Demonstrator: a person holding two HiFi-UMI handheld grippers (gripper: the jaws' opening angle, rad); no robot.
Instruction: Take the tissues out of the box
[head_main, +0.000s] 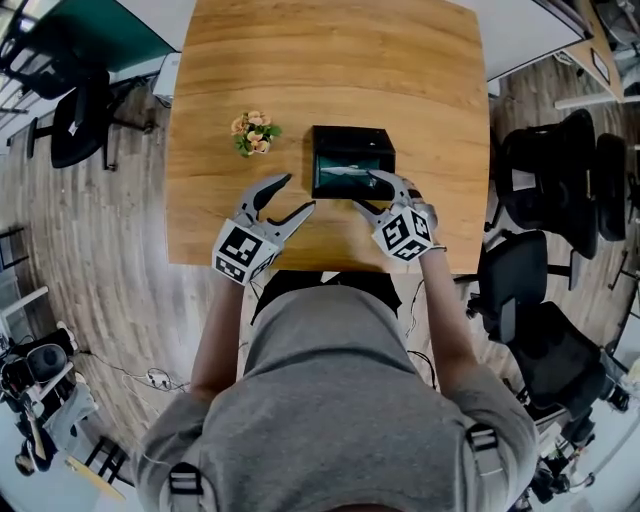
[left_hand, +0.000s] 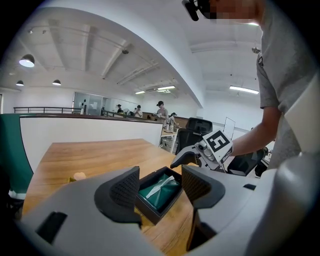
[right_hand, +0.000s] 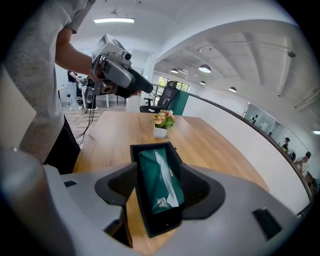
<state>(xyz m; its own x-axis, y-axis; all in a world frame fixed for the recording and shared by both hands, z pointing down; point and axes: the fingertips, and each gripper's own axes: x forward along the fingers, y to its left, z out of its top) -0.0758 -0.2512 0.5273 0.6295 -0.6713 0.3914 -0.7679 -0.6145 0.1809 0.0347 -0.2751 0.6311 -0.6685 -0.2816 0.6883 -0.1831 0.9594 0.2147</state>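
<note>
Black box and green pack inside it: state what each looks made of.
Black box: rigid, matte, straight thin walls; plastic or coated board, can't tell which. Green pack: soft glossy plastic film, wrinkled with sheen; white tissue pokes out.

left gripper (head_main: 298, 192): jaws apart | right gripper (head_main: 365, 190): jaws apart, apparently pressing nothing

Small pot of pink flowers (head_main: 256, 133) on a wooden table (head_main: 330, 60), black office chairs (head_main: 560, 170) at both sides.

Around me: wood counter (head_main: 330, 60), plank floor (head_main: 90, 250), black office chairs (head_main: 560, 180), white walls (left_hand: 50, 95), round ceiling lamps (left_hand: 27, 61); probably glass partitions (left_hand: 92, 102) far back.
</note>
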